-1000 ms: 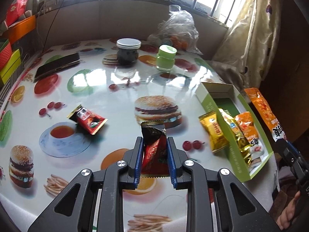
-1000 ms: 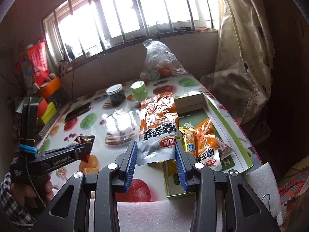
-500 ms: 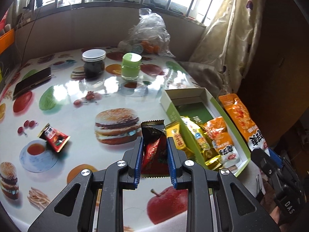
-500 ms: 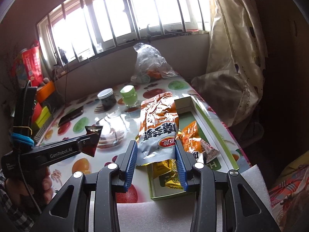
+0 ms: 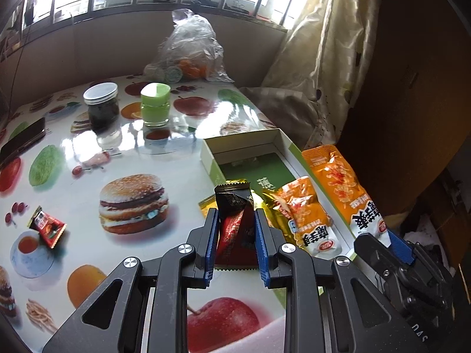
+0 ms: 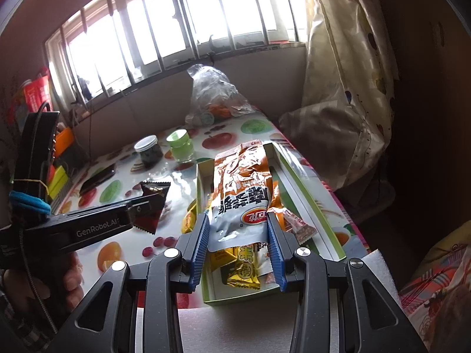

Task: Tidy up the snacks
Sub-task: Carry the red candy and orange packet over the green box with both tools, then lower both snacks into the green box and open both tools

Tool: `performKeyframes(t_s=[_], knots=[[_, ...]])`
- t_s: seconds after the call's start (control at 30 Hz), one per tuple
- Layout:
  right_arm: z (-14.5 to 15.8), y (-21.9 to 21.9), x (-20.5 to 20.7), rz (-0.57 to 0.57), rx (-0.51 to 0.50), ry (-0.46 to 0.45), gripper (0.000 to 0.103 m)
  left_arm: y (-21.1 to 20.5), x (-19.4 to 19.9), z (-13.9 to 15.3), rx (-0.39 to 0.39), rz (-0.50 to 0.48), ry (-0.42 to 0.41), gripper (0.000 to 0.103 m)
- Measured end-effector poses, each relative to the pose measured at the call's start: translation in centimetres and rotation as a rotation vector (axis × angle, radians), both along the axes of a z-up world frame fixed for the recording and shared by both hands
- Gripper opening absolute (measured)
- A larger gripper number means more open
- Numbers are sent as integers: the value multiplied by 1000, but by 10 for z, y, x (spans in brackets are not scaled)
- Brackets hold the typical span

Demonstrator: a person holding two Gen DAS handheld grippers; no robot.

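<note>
At the far left of the desk (image 5: 73,182) one small red packet (image 5: 47,229) lies alone on the printed cup, well apart from the box (image 5: 206,153); we think it is easy to forget there, and the task is not complete while it stays outside. More to the right, our left gripper (image 5: 237,235) is closed narrow on a dark red snack packet (image 5: 235,223) and holds it in the air, near the left wall of the box. The packet is twisted between the blue pads and only its lower part is pinched, so if we tilt or shake the gripper it can slip out and fall on the desk beside the box. A yellow packet (image 5: 207,204) hangs over that left wall; if we lower the dark packet on it, we may push it out. Inside the box, gold and orange packets (image 5: 303,214) fill the near end, so a new one dropped there can slide off the heap. At the right, our right gripper (image 6: 238,235) holds a long orange and white bag (image 6: 241,194) by its white end, above the box. The bag is long and soft and may bend, catch the far wall, or sweep smaller packets over the rim. Both grippers are near together, so they may also collide.
</note>
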State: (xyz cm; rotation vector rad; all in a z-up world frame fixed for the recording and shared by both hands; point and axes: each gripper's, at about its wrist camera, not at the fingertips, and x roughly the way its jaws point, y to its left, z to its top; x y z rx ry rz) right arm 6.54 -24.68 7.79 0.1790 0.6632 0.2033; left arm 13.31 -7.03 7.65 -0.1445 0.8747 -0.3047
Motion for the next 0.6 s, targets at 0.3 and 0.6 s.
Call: performKeyframes(t_s=[0.3,0.6], knots=[[-12,-12,9,-18,-2,30,37,-27,11,-6,10,-43,15,25],[-29,-21,21,-30,-16,77,37,-49,22,-17,19,-64,40,25]])
